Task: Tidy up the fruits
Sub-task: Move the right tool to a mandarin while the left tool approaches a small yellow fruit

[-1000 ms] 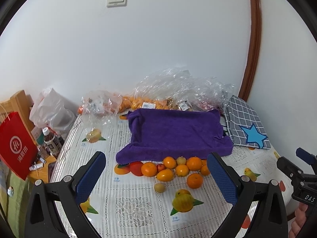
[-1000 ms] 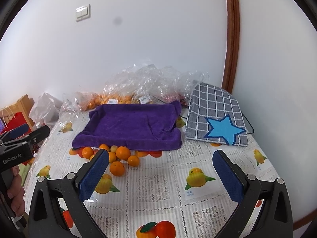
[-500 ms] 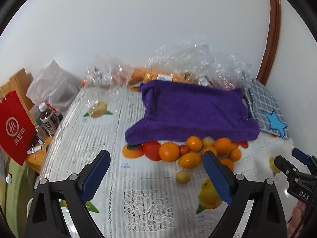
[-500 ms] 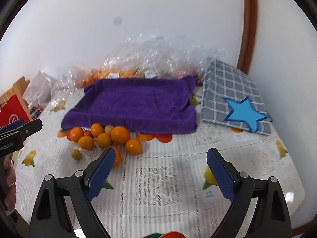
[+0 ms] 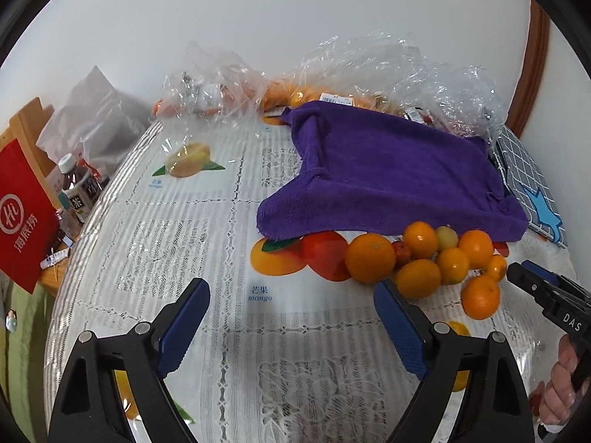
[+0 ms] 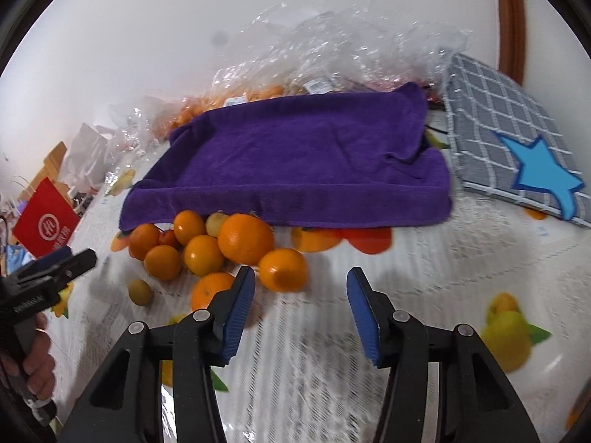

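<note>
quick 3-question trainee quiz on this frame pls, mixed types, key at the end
1. True or false: the loose fruit pile lies on top of the purple towel.
2. Multiple choice: what is between the blue pads of the right gripper? A) an orange B) the towel's edge C) nothing but tablecloth
3. Fill in: the grey checked cushion carries a blue ____ .

Key
1. False. The fruit sits on the tablecloth at the towel's near edge.
2. C. The jaws are closing with nothing between them; the nearest orange sits just beyond the tips.
3. star
</note>
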